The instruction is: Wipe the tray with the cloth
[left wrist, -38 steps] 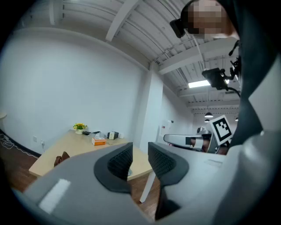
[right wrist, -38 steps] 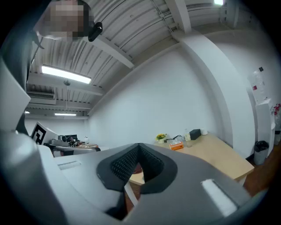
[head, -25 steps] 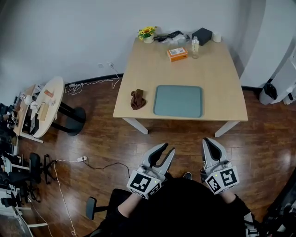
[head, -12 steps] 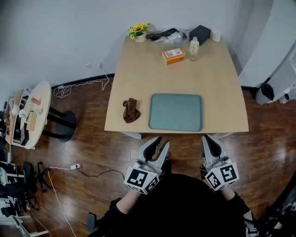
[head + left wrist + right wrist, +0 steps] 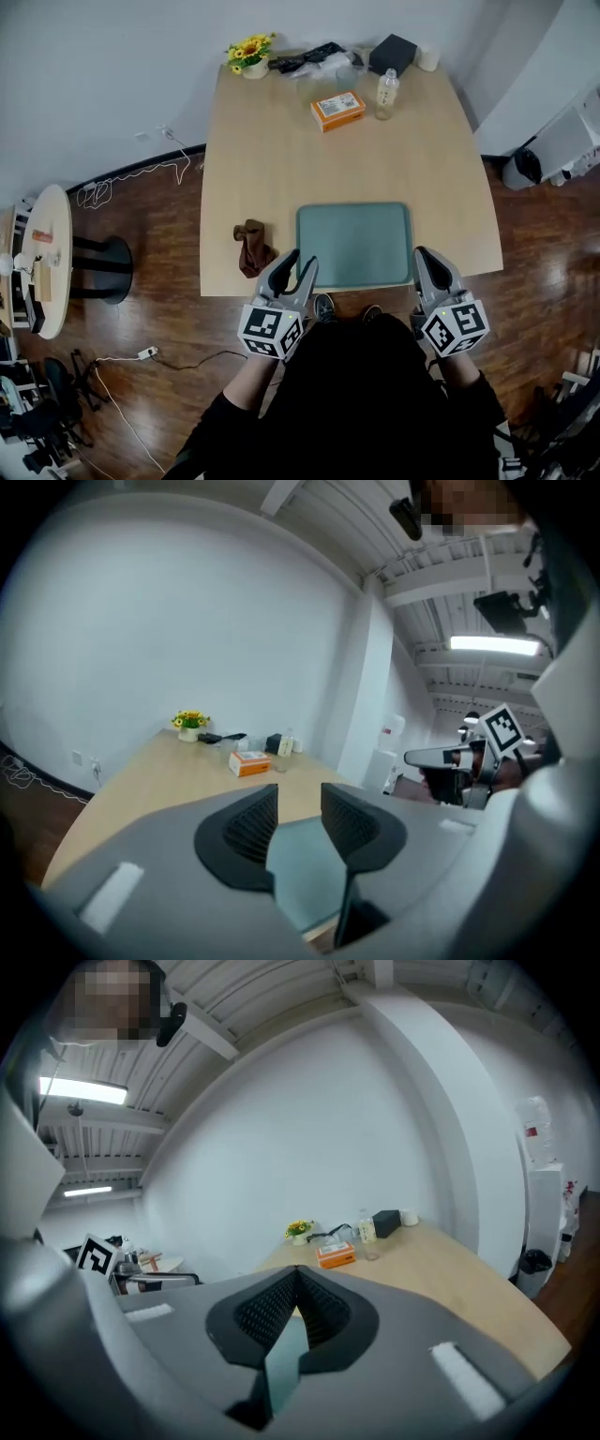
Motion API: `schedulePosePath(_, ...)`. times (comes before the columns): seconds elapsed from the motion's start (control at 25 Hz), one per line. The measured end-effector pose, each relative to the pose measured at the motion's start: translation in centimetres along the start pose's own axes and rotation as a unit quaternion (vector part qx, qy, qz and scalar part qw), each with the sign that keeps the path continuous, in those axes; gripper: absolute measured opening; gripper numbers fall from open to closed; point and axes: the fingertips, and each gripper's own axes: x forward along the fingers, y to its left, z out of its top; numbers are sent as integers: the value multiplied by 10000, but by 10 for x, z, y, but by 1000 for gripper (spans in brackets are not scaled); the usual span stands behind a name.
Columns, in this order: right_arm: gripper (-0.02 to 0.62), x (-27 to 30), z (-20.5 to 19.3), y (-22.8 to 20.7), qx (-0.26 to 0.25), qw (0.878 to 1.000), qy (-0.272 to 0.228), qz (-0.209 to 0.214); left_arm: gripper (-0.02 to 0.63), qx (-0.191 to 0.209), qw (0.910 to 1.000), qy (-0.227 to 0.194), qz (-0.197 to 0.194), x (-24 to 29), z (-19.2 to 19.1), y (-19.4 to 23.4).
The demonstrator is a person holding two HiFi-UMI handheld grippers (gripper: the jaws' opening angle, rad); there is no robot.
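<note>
round side table (image 5: pixel 49 246) stands on the wood floor at far left, well apart from the wooden table (image 5: pixel 272 159). brown cloth (image 5: pixel 251 247) lies crumpled on the wooden table near its near edge, just left of the tray and not touching it. left gripper (image 5: pixel 299 260) hovers at the near edge, between the cloth and the tray's near-left corner. its jaws stand partly apart and have just been opening, with nothing gripped between them. grey-green tray (image 5: pixel 354 244) lies flat and bare at the middle of the near edge. right gripper (image 5: pixel 423 254) sits at the tray's near-right corner, jaws pressed together and empty. along the far edge, left to right: yellow flowers in a pot (image 5: pixel 249 52), orange box (image 5: pixel 337 110), clear bottle (image 5: pixel 382 93), black box (image 5: pixel 394 53).
</note>
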Motion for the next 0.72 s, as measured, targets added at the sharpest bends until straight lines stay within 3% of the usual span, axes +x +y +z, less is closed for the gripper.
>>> schedulePosePath(0.04, 5, 9, -14, -13, -85, 9997, 228, -20, 139, 2, 9997, 220, 50, 9, -14, 10)
schedulePosePath(0.08, 61, 19, -32, -30, -160, 9987, 487, -61, 162, 4, 9989, 462, 103, 18, -30, 21)
schedulePosePath(0.24, 146, 48, -111, -101, -187, 9862, 1601, -377, 235, -170, 9901, 1314, 463, 48, -83, 60)
schedulePosePath(0.32, 152, 56, -145, -129, 25, 9774, 2034, -582, 272, -86, 9834, 1585, 881, 53, -97, 83)
schedulePosePath(0.4, 163, 63, -176, -148, 330, 9676, 2388, -754, 322, 249, 9716, 1828, 1484, 49, -105, 111)
schedulePosePath(0.52, 176, 71, -205, -162, 552, 9565, 2729, -871, 401, 715, 9494, 2122, 2200, 38, -112, 153)
schedulePosePath(0.72, 173, 78, -217, -160, 497, 9515, 2966, -648, 443, 409, 9351, 2578, 2397, 28, -144, 192)
